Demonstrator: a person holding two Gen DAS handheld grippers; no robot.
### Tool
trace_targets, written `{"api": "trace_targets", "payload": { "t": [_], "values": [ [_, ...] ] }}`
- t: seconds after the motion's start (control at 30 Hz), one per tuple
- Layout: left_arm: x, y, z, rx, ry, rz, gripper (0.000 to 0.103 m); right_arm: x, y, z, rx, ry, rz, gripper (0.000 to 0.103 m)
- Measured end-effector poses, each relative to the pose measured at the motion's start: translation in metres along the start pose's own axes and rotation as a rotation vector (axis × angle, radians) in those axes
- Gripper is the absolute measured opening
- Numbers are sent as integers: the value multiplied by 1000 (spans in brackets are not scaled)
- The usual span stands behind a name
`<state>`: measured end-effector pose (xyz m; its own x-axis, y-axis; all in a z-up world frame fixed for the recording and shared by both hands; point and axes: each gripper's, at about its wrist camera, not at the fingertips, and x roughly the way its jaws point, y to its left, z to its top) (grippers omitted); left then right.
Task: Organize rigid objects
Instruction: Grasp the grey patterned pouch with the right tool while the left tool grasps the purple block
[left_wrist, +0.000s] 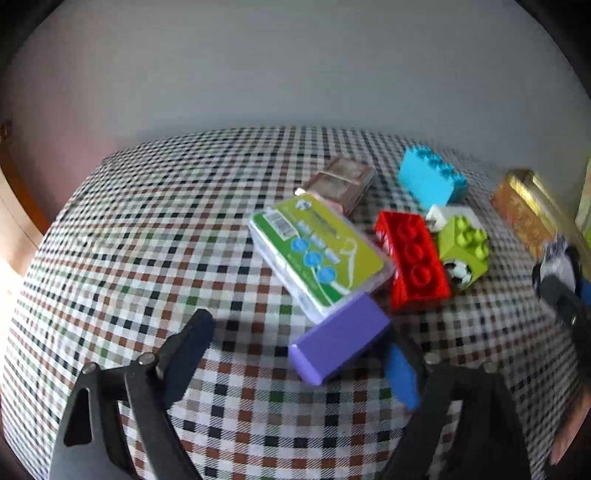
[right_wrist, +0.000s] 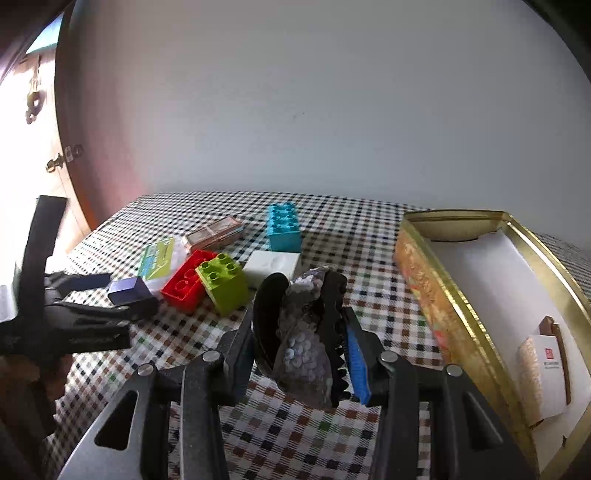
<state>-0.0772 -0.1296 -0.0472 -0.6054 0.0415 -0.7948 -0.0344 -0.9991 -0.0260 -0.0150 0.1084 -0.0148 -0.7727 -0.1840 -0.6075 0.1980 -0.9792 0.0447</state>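
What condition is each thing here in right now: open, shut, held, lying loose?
Gold tin box: open, lid off, mostly empty, a small card packet inside.
Black hair claw clip with sequins: held in the right gripper.
Purple rectangular block: lying between the left gripper's open jaws, not pressed.
Clear plastic case with green label: closed, lying flat.
Red toy brick: loose, studs up.

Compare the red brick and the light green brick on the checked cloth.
The red brick is long and low with one row of three studs on top, as the left wrist view shows; the light green brick is short, taller and carries four studs in a square. The green one has a football picture on its side; the red one shows none. Both are plastic building bricks, lying side by side with studs up.
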Motion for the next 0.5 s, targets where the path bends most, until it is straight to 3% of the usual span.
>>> {"api": "trace_targets", "payload": {
  "t": [0.1, 0.17, 0.37, 0.5],
  "values": [
    [-3, -7, 0, 27, -16, -18, 62, -2, 1, -2, -14, -11, -6, 46],
    [-5, -11, 1, 31, -25, -25, 39, -4, 0, -4, -12, -14, -3, 46],
    [-8, -13, 2, -9, -39, -21, 39, -11, 0, -3, -11, -62, -19, 46],
    [-21, -7, 0, -64, -107, -9, 39, -19, 1, -1, -21, -124, -47, 46]
  ]
}}
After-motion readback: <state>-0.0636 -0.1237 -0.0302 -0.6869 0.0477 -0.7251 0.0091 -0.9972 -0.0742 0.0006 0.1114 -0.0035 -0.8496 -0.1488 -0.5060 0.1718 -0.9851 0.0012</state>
